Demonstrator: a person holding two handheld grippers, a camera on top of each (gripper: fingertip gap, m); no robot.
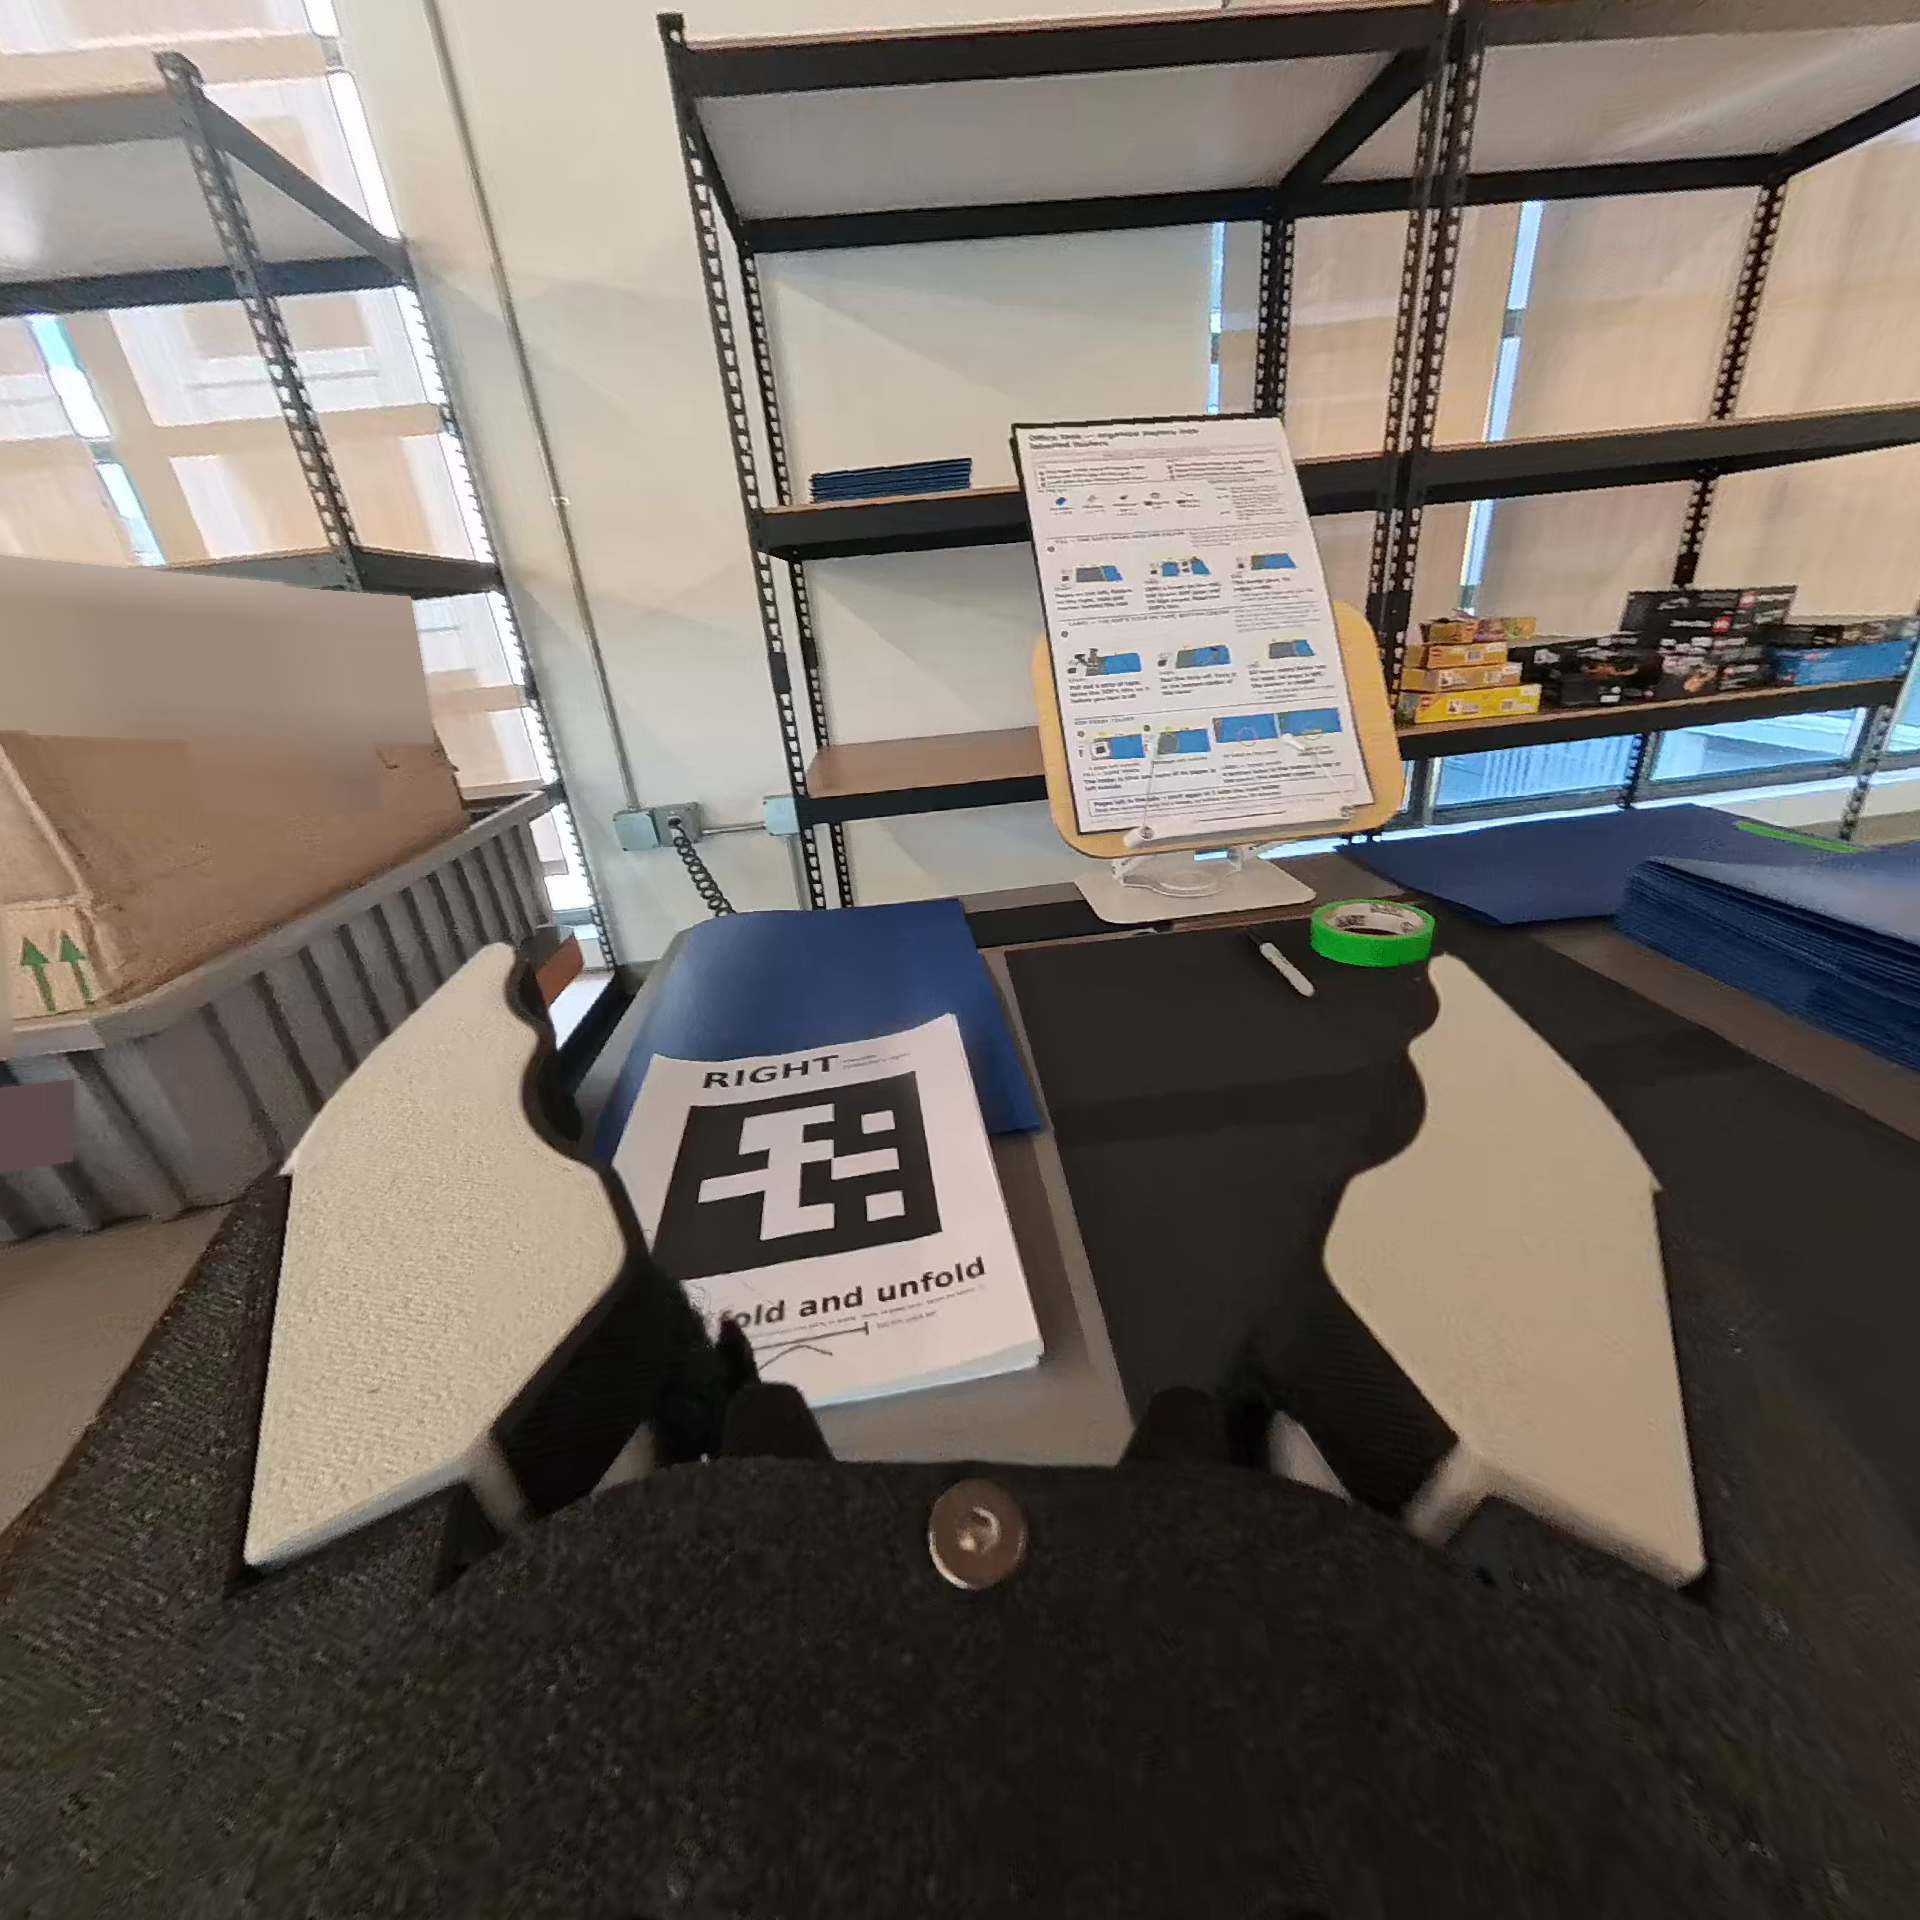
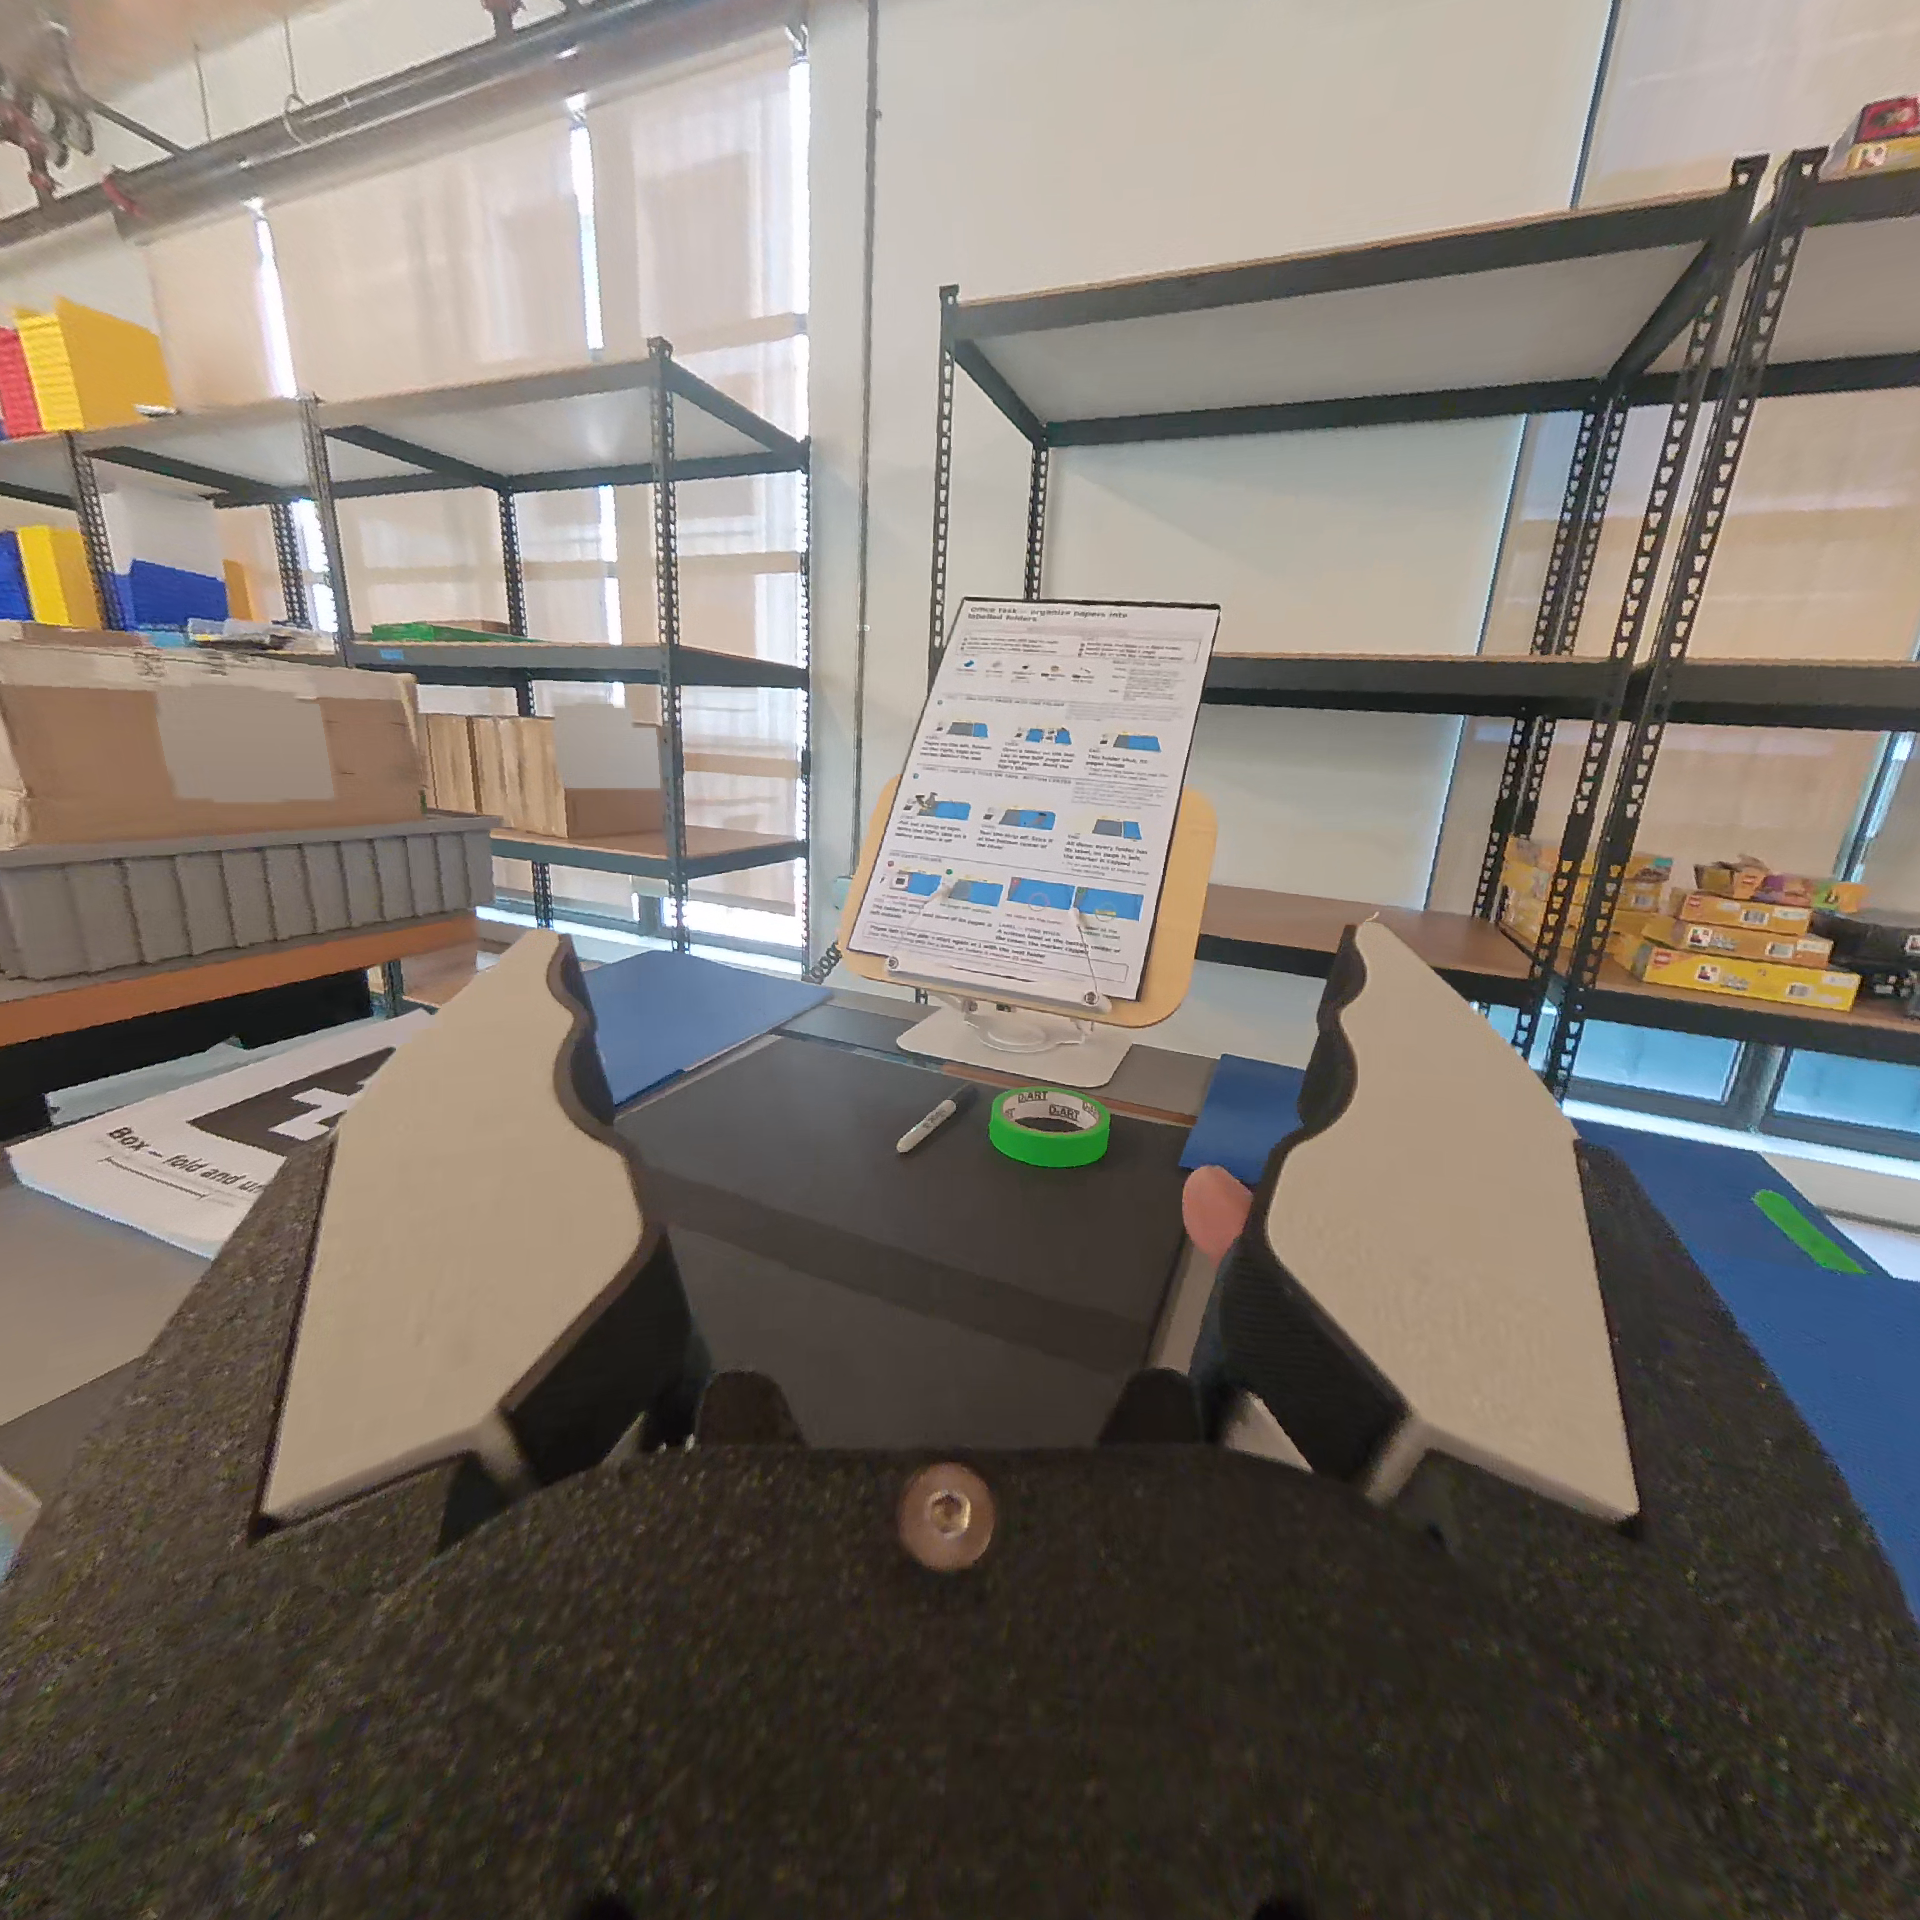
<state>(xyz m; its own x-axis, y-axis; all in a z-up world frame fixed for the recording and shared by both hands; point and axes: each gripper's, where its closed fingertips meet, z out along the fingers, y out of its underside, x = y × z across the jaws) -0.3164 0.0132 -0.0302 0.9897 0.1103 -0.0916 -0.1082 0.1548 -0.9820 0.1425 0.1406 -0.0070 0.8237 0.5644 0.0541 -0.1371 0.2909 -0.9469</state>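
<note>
Left wrist view looks across a dark table (image 1: 1766, 1195) backed by black metal shelving (image 1: 1351, 197), the biggest thing in sight, with coloured boxes (image 1: 1475, 675) stacked on one low shelf at the right. At the left a grey ribbed bin (image 1: 343, 997) carries a cardboard box (image 1: 208, 821). On the table a black mat (image 1: 1195, 1049) lies in the middle; a stack of blue folders (image 1: 1787, 945) sits at the right edge, and one blue folder (image 1: 831, 987) lies left of the mat with a stack of white paper (image 1: 831, 1195), printed with a black-and-white marker, lying partly over its near end. Behind the mat an instruction sheet (image 1: 1184, 623) leans tilted on a wooden stand (image 1: 1361, 717). Smaller still, a green tape roll (image 1: 1371, 932) lies flat at the mat's far right corner, with a marker pen (image 1: 1283, 964) just beside it to the left. The left gripper (image 1: 977, 1049) hovers above the table with its fingers spread wide and nothing between them, its left finger (image 1: 436, 1226) overlapping the paper's near corner in the view. In the right wrist view the right gripper (image 2: 956, 1029) is likewise spread wide and holds nothing, level over the mat's near edge, aimed towards the pen (image 2: 935, 1117) and tape roll (image 2: 1049, 1127); a fingertip (image 2: 1210, 1210) of the person shows beside its right finger (image 2: 1455, 1195).
</note>
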